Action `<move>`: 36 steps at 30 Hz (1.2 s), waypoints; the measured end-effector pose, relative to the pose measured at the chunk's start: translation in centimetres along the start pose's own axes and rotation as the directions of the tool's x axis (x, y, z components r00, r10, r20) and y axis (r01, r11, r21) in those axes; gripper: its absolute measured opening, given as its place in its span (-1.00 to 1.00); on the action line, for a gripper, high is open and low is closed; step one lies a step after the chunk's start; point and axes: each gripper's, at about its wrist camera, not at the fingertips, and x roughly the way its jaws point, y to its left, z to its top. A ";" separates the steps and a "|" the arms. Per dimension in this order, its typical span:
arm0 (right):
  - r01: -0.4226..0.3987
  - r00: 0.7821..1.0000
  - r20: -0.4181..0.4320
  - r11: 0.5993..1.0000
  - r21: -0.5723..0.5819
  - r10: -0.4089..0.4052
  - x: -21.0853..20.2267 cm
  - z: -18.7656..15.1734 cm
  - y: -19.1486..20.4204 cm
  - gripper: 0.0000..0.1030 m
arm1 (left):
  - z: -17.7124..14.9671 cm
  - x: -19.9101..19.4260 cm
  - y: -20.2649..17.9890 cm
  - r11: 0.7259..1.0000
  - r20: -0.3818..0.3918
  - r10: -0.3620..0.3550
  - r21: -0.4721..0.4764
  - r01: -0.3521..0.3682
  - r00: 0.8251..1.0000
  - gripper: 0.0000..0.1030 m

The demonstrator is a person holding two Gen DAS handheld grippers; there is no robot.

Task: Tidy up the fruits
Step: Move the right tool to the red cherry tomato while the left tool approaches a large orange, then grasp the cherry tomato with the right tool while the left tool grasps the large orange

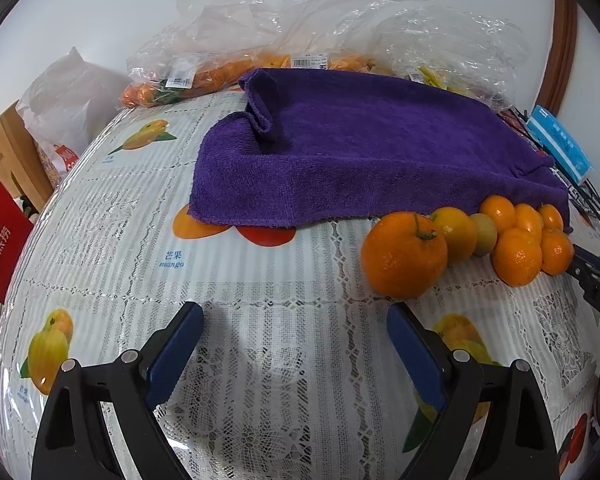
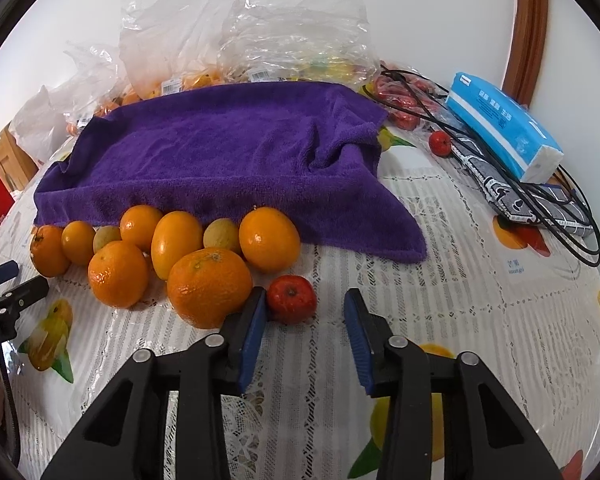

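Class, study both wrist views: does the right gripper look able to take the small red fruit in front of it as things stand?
Probably yes. The small red fruit lies just ahead of the right gripper, against its left finger, nothing covering it. The large orange crowds that finger, though.

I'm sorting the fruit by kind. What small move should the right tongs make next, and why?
Probably nudge the right tongs slightly left to centre on the small red fruit: it sits beside the left pad, with a gap to the right pad, close to a large orange.
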 end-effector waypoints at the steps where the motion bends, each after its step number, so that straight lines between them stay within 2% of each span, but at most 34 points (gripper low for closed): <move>1: 0.003 1.000 0.000 1.000 0.002 -0.003 0.0 0.1 0.0 -0.29 | 0.0 0.0 -0.1 1.000 0.000 -0.002 0.002 0.002 1.000 0.79; 11: -0.007 1.000 0.002 1.000 0.001 0.007 0.1 0.2 0.1 -0.50 | 0.1 -0.5 -0.9 0.997 0.010 -0.074 0.004 0.074 0.997 0.75; 18: -0.027 1.000 0.006 0.999 0.022 0.027 -0.1 0.1 -0.3 -0.51 | 1.0 -0.1 -2.1 0.996 0.012 -0.090 0.027 0.090 0.996 0.46; 24: -0.036 0.999 0.006 0.999 0.032 0.036 -0.1 0.1 -0.4 -0.51 | 1.9 0.7 -2.9 0.995 0.021 -0.101 0.016 0.100 0.995 0.40; 29: -0.046 0.999 0.007 0.998 0.040 0.046 -0.1 0.1 -0.5 -0.51 | 2.2 0.8 -3.6 0.994 0.029 -0.106 0.041 0.105 0.994 0.06; 31: -0.051 0.999 0.008 0.998 0.044 0.051 -0.1 0.1 -0.6 -0.51 | 2.2 0.7 -3.9 0.991 0.029 -0.120 0.054 0.119 0.992 -0.17; 36: -0.045 0.999 0.012 0.998 0.039 0.044 -0.3 -0.1 -0.6 -0.51 | 1.9 0.3 -3.6 0.990 0.026 -0.133 0.059 0.132 0.991 -0.18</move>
